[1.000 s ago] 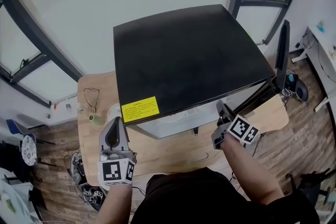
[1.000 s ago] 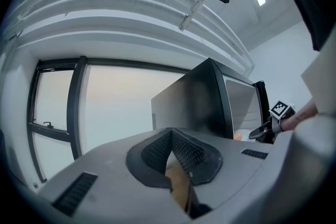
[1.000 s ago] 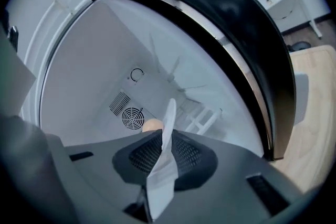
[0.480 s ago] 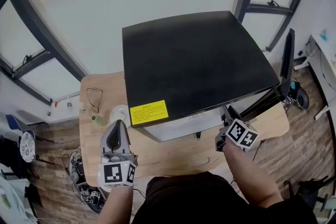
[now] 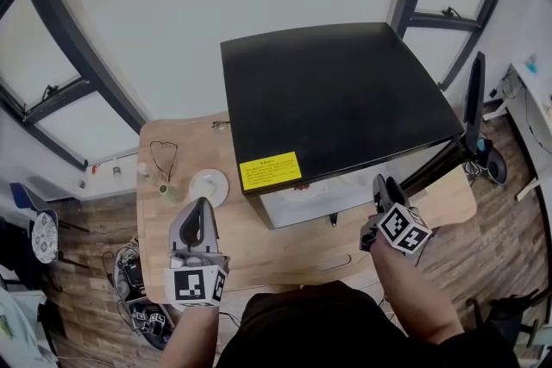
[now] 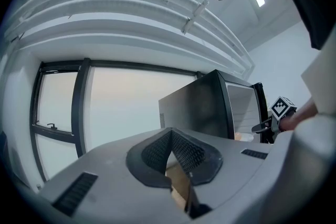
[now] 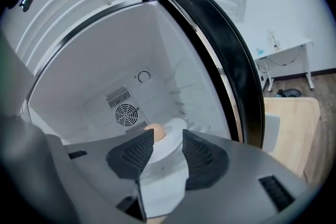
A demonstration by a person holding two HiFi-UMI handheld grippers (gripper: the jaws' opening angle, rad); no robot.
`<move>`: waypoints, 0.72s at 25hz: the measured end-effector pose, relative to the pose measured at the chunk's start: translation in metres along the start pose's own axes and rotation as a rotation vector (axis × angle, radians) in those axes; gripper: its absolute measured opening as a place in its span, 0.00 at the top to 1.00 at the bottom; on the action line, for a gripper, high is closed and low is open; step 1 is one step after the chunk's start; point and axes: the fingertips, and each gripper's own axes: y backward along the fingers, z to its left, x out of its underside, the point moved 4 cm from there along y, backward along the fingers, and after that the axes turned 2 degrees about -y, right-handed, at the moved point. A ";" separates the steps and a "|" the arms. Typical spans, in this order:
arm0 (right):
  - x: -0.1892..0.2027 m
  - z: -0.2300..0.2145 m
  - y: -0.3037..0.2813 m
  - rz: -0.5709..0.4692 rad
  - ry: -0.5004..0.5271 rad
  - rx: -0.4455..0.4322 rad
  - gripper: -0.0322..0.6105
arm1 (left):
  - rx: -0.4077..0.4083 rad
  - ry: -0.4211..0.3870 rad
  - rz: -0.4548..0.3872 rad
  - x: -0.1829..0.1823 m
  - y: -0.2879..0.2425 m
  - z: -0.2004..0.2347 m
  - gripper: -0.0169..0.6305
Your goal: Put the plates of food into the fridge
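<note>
The black-topped fridge [image 5: 336,103] stands on the wooden table [image 5: 285,247], its door [image 5: 472,99] swung open to the right. Inside, in the right gripper view, a white plate [image 7: 176,145] carries a tan round piece of food [image 7: 156,132] on the fridge floor. My right gripper [image 7: 168,143] points into the opening. Its jaws are opening, with the plate's near rim showing in the gap and the pads clear of it. In the head view the right gripper [image 5: 381,185] is at the fridge's front right corner. A second white plate [image 5: 209,187] lies left of the fridge. Behind it, my left gripper [image 5: 198,209] is shut and empty.
Spectacles [image 5: 162,158] and a small green item [image 5: 166,190] lie on the table's left part, near the plate. Window frames [image 5: 95,73] rise behind the table. A white desk [image 5: 533,73] stands at the far right, over wood flooring.
The head view has swung, so the fridge sits further right and the plate on the table has come into sight. The right gripper stays at the fridge's front opening.
</note>
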 end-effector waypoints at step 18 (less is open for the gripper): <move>0.152 0.170 0.059 0.223 0.057 -0.380 0.69 | -0.242 0.066 0.052 0.028 0.183 0.129 0.97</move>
